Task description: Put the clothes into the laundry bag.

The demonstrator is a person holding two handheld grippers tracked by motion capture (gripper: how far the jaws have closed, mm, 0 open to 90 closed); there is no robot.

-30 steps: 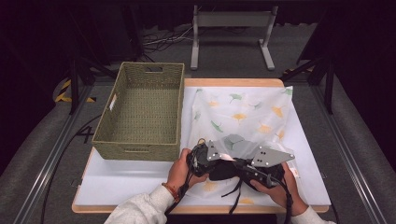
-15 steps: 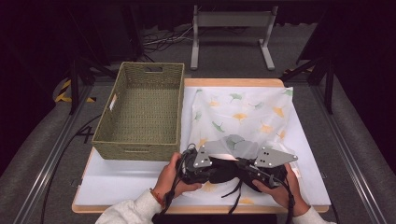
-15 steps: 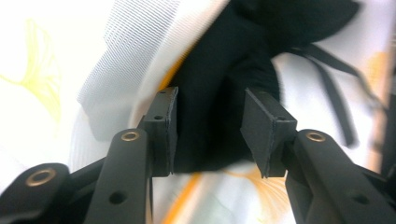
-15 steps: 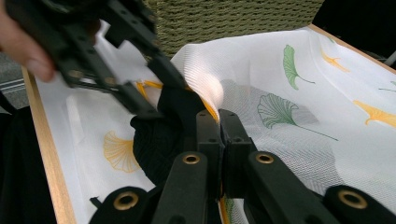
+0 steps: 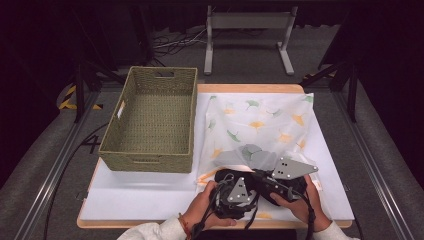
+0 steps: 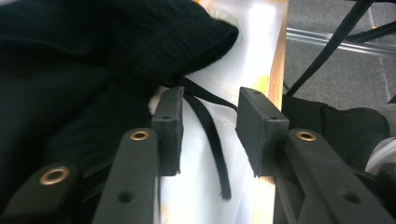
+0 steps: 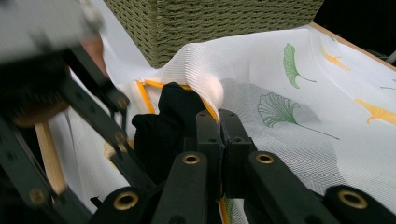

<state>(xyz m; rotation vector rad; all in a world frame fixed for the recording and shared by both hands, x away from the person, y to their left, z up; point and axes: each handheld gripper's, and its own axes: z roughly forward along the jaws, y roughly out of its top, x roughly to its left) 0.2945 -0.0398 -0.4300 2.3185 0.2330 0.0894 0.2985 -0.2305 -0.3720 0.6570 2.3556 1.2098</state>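
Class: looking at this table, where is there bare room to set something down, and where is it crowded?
Free: inside the woven basket, and the white table strip in front of it. Crowded: the mesh bag's near edge, where both grippers and the black garment meet.

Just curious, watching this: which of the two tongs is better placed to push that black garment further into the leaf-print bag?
Probably the left tongs: its jaws stand open beside the black garment. The right tongs are shut on the mesh bag edge, holding its mouth open.
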